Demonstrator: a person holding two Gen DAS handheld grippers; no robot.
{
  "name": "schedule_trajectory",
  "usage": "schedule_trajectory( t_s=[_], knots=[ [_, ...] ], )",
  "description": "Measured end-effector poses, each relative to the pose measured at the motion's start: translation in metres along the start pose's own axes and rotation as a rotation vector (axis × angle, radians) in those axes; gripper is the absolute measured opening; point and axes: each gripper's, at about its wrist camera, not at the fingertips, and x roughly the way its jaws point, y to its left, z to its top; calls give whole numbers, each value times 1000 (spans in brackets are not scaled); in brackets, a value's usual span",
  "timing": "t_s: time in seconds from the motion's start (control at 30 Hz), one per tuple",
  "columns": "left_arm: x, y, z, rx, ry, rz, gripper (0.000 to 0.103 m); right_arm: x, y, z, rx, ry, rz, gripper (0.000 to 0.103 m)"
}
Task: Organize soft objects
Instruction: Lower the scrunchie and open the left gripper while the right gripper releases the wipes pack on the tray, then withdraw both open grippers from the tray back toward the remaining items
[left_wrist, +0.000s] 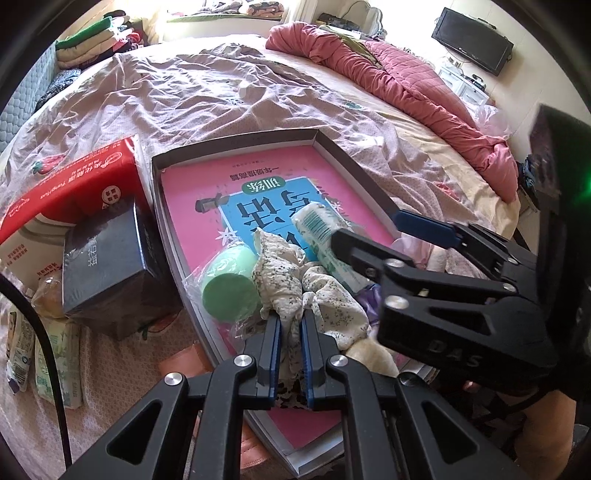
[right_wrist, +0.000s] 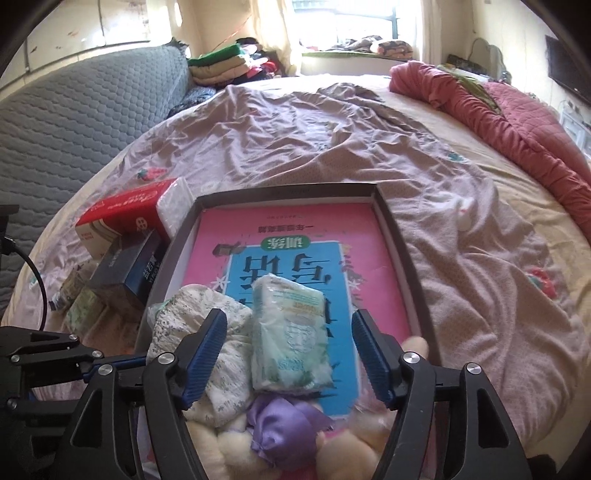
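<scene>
In the tray (left_wrist: 236, 142), the left gripper (left_wrist: 291, 345) pinches the limp floral cloth (left_wrist: 280, 280); light, best taken at a bunched fold. The right gripper (right_wrist: 288, 354) gapes wide around the squashy tissue pack (right_wrist: 290, 336), holding nothing.

Bed covered by a wrinkled mauve sheet with strawberry print (right_wrist: 295, 155). Lying directly on it: a shallow grey-rimmed cardboard tray (right_wrist: 400, 236) at frame centre; a red and white tissue pack (right_wrist: 122, 210) at its left edge; a dark navy box (right_wrist: 125, 273) just below that pack; a bunched pink quilt (right_wrist: 517, 122) at upper right. Small green-printed packets (left_wrist: 59, 362) at lower left of the left wrist view.
</scene>
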Motion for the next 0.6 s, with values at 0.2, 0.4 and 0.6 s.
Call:
schedule_trajectory(
  t_s=[0.2,0.4,0.6],
  knots=[
    [-3,-2,0,6,-8,10,15,-19,-16,-9,46,-17,-29,75],
    [-7,-6,1,19,-11,27,33,-32,-29,-14,100,-33,-37,76],
    [-17,-8,0,27,-28,45,44,-38,-25,-14,91,-40,-42,76]
  ],
)
